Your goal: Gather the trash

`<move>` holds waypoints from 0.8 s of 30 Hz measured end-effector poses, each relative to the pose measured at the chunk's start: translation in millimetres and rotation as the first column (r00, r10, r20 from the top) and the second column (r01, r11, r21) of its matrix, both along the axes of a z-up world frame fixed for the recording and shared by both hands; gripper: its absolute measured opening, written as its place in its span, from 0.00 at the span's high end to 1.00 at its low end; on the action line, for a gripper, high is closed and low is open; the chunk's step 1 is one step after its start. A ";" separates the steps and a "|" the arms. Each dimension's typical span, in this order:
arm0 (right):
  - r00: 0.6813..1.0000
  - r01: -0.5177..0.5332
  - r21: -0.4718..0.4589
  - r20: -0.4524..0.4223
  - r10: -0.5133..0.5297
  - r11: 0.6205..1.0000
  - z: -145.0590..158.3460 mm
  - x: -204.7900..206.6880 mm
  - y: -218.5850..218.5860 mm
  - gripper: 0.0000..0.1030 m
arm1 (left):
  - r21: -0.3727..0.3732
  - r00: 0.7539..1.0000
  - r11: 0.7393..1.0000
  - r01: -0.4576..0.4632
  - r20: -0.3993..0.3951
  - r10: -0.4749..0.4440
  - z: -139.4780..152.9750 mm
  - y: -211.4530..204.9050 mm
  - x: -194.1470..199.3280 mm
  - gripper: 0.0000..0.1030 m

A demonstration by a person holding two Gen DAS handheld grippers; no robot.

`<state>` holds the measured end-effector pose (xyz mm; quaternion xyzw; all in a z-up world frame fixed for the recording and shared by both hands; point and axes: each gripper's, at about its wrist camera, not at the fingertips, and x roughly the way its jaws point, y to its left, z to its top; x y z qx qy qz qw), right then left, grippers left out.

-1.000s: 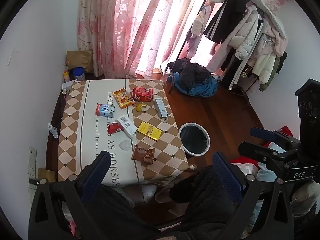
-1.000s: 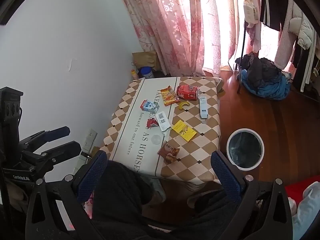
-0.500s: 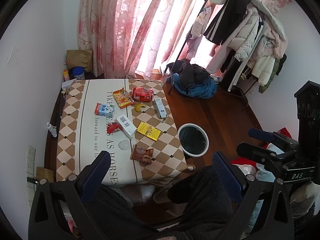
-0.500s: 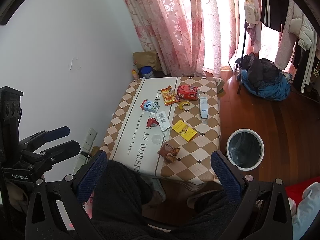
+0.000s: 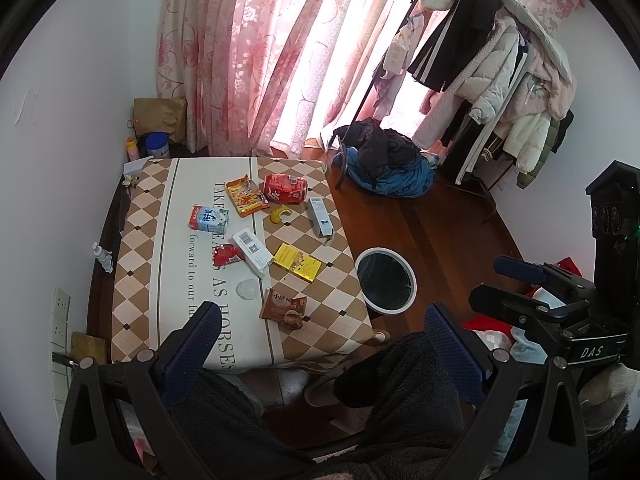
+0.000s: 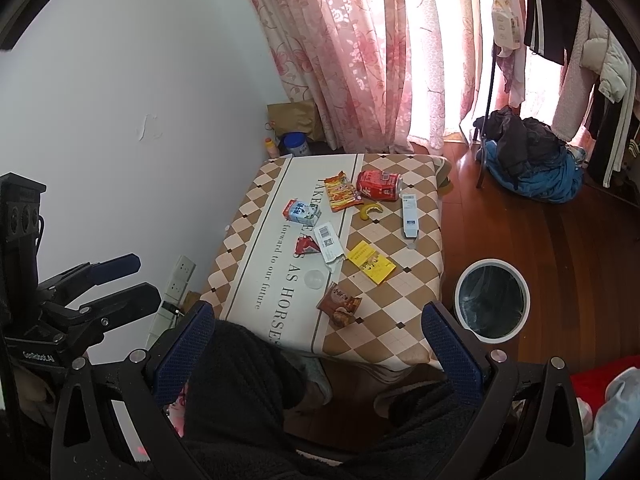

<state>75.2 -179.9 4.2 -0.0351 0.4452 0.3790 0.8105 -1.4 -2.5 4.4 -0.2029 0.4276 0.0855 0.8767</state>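
On table [image 5: 144, 240]: wrappers, red can [image 5: 285, 193] | floor right: bin [image 5: 386, 281] | left gripper [image 5: 320, 336], right gripper [image 6: 316, 336]: spread wide, empty

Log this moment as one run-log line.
phase: pre-grasp | left gripper: open, empty | right gripper: open, empty | trash on table: untouched | bin: on floor beside table

A matt checked cloth [image 5: 132, 240] is draped over the table. On the cloth, glossy foil wrappers [image 5: 283, 307] and a shiny metal can [image 5: 285, 194] are seen beside matt card boxes [image 5: 252, 247]. Beside the cloth, polished wood flooring [image 5: 448, 232] and a smooth plastic bin [image 5: 410, 278] are shown
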 end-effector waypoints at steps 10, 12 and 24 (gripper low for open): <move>1.000 -0.009 0.003 0.007 0.009 1.000 3.7 0.8 5.8 0.00 | 0.001 1.000 1.000 -0.002 0.001 0.002 1.5 0.9 0.3 0.00; 1.000 -0.010 0.004 0.007 0.010 1.000 3.7 1.1 5.1 0.00 | 0.001 1.000 1.000 -0.001 0.003 0.001 2.6 0.5 0.3 0.00; 1.000 -0.011 0.000 0.012 0.011 1.000 2.3 -0.7 6.5 0.00 | -0.004 1.000 1.000 -0.002 0.006 0.002 3.3 1.0 -0.2 0.00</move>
